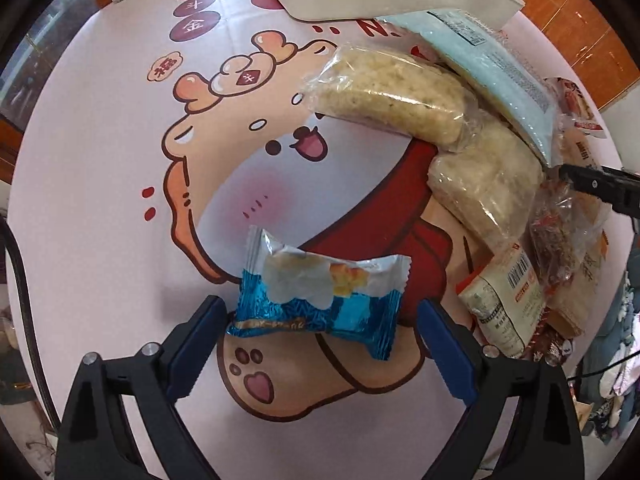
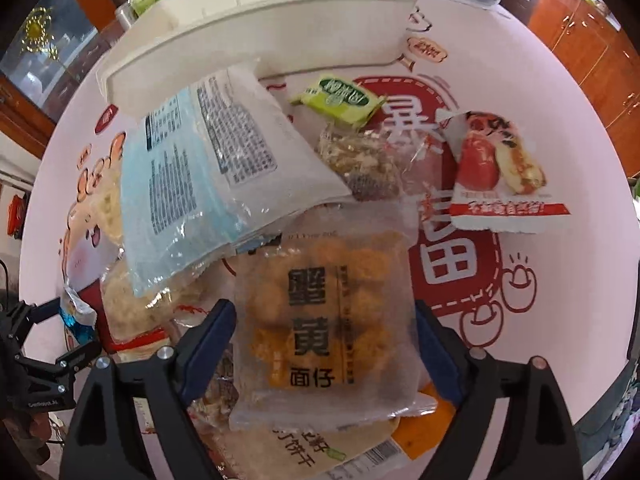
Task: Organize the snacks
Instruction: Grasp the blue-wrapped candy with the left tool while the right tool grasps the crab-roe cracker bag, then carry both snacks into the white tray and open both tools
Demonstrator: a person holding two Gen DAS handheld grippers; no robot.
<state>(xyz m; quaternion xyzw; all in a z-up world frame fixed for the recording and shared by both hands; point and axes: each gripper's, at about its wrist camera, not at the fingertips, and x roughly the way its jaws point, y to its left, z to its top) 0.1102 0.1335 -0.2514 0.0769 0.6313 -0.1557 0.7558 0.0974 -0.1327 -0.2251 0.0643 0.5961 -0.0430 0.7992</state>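
Observation:
My left gripper (image 1: 320,340) points down at the table with its jaws wide. A blue and silver snack packet (image 1: 320,296) lies between the blue pads (image 1: 196,340), and neither pad presses on it. My right gripper (image 2: 322,344) is open too, astride a translucent packet of orange-yellow balls with black characters (image 2: 324,312) on top of the snack pile. In the right wrist view the left gripper (image 2: 60,340) shows at the far left with the blue packet (image 2: 76,316). One finger of the right gripper (image 1: 600,188) reaches in over the pile in the left wrist view.
A white storage bin (image 2: 260,28) stands at the back of the cartoon-printed tablecloth (image 1: 100,200). The pile holds two clear rice-cake bags (image 1: 388,96), a pale blue bag (image 2: 192,168), a green packet (image 2: 340,100), a nut bar (image 2: 360,164) and a red and white packet (image 2: 496,172).

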